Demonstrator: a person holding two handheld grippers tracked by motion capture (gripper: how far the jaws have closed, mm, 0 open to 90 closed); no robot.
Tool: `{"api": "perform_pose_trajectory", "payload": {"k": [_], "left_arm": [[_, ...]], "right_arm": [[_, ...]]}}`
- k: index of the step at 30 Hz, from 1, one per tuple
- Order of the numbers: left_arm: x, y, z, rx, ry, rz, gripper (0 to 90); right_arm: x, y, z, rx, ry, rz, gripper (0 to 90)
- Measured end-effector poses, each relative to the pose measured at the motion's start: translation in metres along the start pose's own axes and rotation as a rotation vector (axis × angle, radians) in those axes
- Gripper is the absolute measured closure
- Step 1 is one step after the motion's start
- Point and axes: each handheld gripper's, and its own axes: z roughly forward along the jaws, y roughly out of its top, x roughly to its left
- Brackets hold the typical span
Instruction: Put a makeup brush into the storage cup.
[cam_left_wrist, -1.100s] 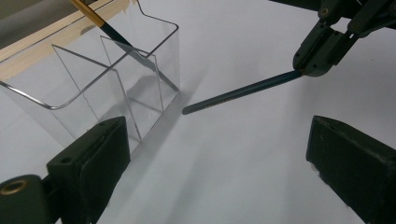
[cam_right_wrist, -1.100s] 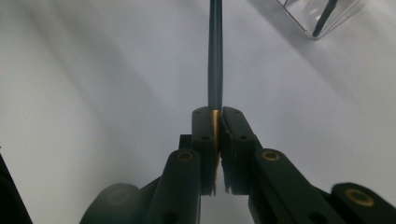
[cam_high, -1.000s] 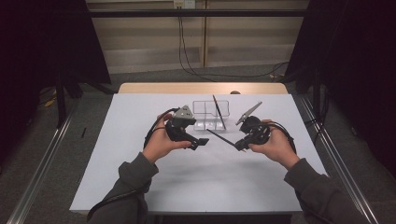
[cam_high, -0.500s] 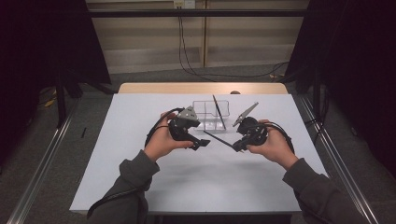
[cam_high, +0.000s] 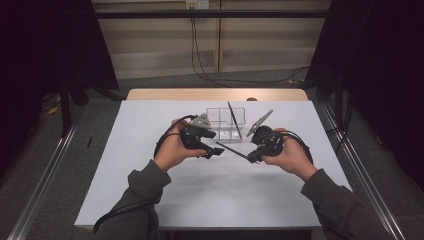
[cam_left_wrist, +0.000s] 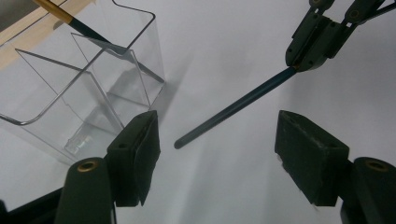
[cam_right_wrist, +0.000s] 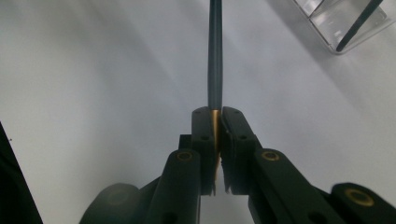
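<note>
The right hand-held gripper (cam_high: 256, 156) is clamped on a slim dark-handled brush (cam_high: 232, 150); the left hand-held gripper (cam_high: 212, 145), jaws apart and just closing, brackets its free tip.

Lab-type recording bay — black curtains (cam_high: 45, 50), alu. frame rails (cam_high: 42, 185), white-covered table (cam_high: 150, 190).

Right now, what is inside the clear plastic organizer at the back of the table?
One dark pencil with a gold end leans in a right-hand compartment of the clear organizer. The other compartments look empty. Whether its tip touches the floor is unclear through the reflections.
</note>
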Motion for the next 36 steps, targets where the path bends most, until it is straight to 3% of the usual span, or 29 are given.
{"api": "perform_pose_trajectory", "payload": {"k": [14,26,28,36], "left_arm": [[-0.002,0.006,0.005,0.088,-0.009,0.083,42.4],[-0.001,0.006,0.015,0.125,-0.013,0.152,42.9],[-0.001,0.007,0.016,0.151,-0.027,0.161,44.6],[-0.003,0.008,0.018,0.179,0.002,0.191,56.7]], "right_arm": [[0.003,0.004,0.002,0.015,0.008,-0.013,85.3],[0.008,0.010,-0.003,0.008,0.023,-0.041,85.4],[0.008,0.011,-0.005,0.001,0.024,-0.053,85.4],[0.013,0.016,-0.008,-0.005,0.029,-0.062,85.4]]}}
